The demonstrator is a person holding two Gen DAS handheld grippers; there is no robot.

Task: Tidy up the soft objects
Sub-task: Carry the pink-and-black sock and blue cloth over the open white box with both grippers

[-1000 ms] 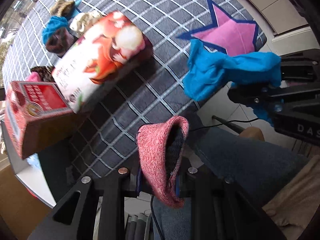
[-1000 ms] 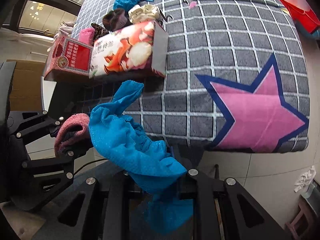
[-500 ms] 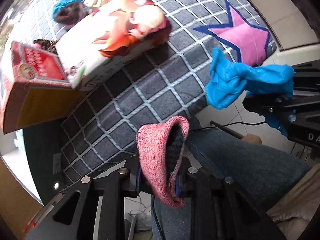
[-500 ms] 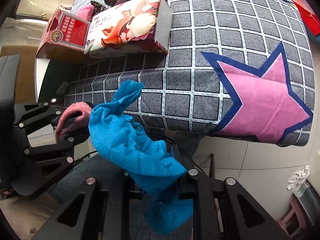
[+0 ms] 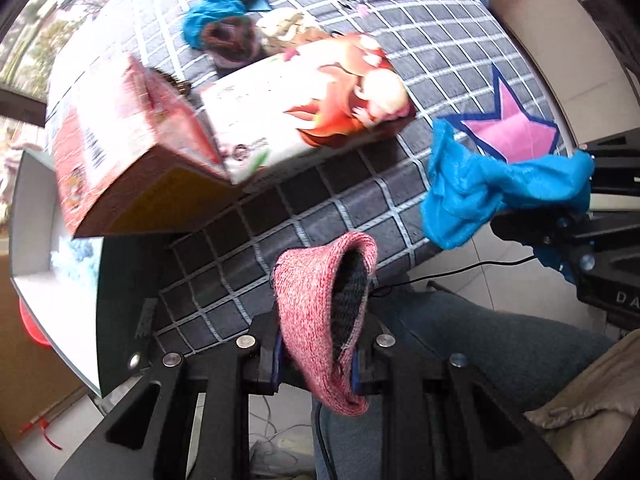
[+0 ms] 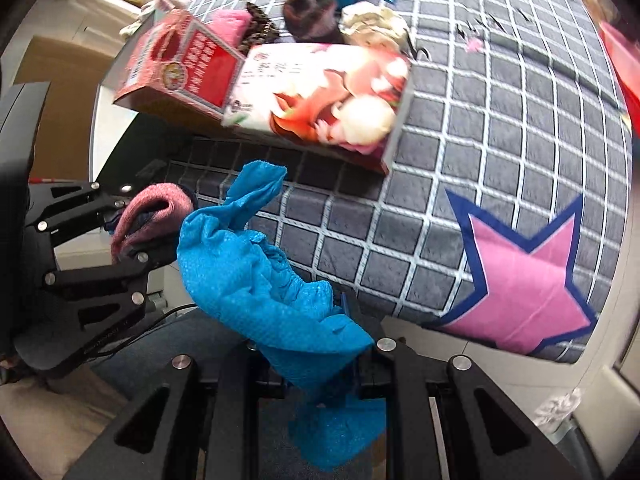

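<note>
left gripper point(image 5: 316, 354) clamped on pink knit sock point(image 5: 320, 320), sock hanging past its fingers. right gripper point(image 6: 316, 364) closed on blue cloth point(image 6: 264, 280), long axis running up-left toward the left gripper. both held off the near edge of the checked blanket point(image 6: 500, 120). two open boxes, red box point(image 6: 180, 64) and illustrated box point(image 6: 320, 96), lie ahead, touching; left gripper nearer the red one. loose soft pile point(image 6: 332, 4) behind them. judgement: box walls face us, so drops must come from above.
</note>
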